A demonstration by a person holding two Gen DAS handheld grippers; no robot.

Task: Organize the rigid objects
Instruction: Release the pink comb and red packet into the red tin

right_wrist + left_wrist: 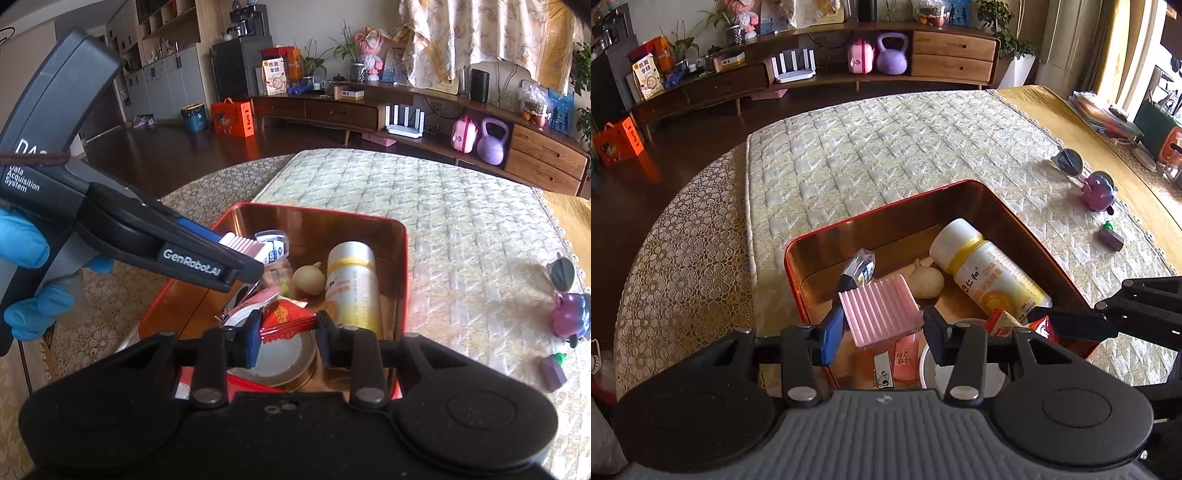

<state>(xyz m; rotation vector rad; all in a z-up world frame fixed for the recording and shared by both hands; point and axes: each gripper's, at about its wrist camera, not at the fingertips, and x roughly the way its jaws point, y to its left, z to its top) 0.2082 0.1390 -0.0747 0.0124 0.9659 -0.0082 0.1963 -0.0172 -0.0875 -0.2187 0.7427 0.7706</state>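
Observation:
A red tin box (pixel 886 206) (pixel 369 218) with a gold inside sits on the quilted mat. My left gripper (pixel 882 332) is shut on a pink ribbed plate (pixel 879 310) (pixel 242 243), held over the box. My right gripper (pixel 288 332) is shut on a red foil packet (pixel 284 317) (pixel 1043 326) above the box's near end. Inside lie a white and yellow bottle (pixel 990 269) (pixel 351 284), a small beige gourd (pixel 925 282) (pixel 308 278), a clear-wrapped item (pixel 860 267), nail clippers (pixel 882 369) (pixel 240 306), a pink tube (pixel 905 356) and a round tin lid (pixel 284 358).
On the mat to the right lie sunglasses (pixel 1069 162) (pixel 563 275), a purple toy figure (pixel 1099 192) (pixel 570 315) and a small purple block (pixel 1110 238) (pixel 552 373). A lace cloth (pixel 683 251) covers the left. A blue-gloved hand (pixel 26 280) holds the left gripper.

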